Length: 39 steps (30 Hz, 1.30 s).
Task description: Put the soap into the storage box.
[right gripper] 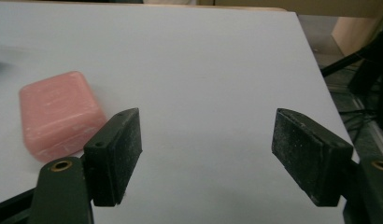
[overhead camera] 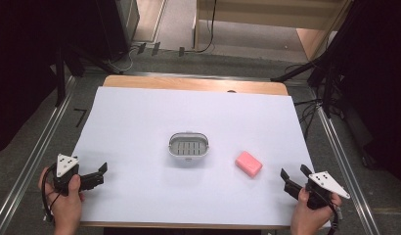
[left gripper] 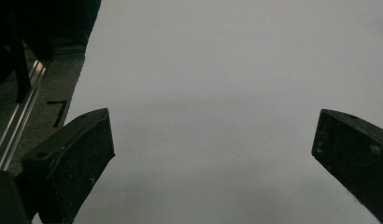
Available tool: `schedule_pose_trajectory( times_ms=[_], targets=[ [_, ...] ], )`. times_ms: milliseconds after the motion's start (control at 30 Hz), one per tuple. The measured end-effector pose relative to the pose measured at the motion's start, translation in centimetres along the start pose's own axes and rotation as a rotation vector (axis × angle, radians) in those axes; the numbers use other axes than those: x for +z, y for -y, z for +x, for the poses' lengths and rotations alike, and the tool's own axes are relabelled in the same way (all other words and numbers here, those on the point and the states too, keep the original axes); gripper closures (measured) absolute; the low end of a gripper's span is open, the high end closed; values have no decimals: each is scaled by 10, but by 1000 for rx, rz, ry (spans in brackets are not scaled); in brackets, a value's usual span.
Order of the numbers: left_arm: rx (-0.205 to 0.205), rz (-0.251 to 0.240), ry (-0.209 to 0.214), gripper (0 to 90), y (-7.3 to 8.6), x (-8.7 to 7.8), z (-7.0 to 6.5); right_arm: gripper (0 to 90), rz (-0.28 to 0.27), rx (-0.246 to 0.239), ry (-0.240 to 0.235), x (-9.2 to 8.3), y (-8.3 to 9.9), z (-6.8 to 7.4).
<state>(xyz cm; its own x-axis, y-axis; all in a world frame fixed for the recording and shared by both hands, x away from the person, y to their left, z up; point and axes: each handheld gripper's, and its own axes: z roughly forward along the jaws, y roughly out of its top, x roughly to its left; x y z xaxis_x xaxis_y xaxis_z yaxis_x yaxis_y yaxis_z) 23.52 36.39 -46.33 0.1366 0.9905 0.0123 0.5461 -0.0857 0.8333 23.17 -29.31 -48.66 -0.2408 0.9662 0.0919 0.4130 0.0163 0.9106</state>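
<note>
Worktop [overhead camera: 140,122]: white sheet over wood, wooden strip bare along the far edge.
Dish [overhead camera: 189,147]: grey, oval, slotted floor, near the middle of the worktop, empty.
Soap [overhead camera: 249,163]: pink bar, flat on the sheet, right of the dish and apart from it; in the right gripper view [right gripper: 59,114] just beyond the left jaw.
Left hand-held gripper [overhead camera: 101,175]: at the near left corner, jaws released and wide, nothing between them, bare sheet ahead [left gripper: 213,154].
Right hand-held gripper [overhead camera: 294,175]: at the near right corner, jaws released and wide [right gripper: 206,158], empty, near the soap but not touching.
</note>
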Motion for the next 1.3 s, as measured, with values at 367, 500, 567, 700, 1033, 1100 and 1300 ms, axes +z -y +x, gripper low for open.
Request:
schedule_pose_trajectory(
  times_ms=[367, 500, 567, 700, 1033, 1100, 1300],
  targets=[
    [15, 21, -9, 0, -1, 1, -2, 168, 78, 37, 24, 5, -2, 0],
    [26, 35, -11, 0, -1, 3, -3, 121, 126, 15, -2, 8, -5, 2],
    [20, 38, -15, 0, -1, 3, -3, 120, 131, 14, -9, 8, -5, 2],
    [-5, 19, -8, 0, 0, 2, 0, 117, 175, -18, -53, 7, -11, 0],
    [-18, -14, -85, 0, 0, -1, -2, 115, 405, -164, -147, 10, -37, -5],
    [-21, -21, -69, 0, 1, -1, -1, 112, 462, -185, -171, 14, -39, -2],
    [1, -25, -56, 0, 1, -2, -3, 110, 555, -238, -199, 22, -46, 5]
  ],
)
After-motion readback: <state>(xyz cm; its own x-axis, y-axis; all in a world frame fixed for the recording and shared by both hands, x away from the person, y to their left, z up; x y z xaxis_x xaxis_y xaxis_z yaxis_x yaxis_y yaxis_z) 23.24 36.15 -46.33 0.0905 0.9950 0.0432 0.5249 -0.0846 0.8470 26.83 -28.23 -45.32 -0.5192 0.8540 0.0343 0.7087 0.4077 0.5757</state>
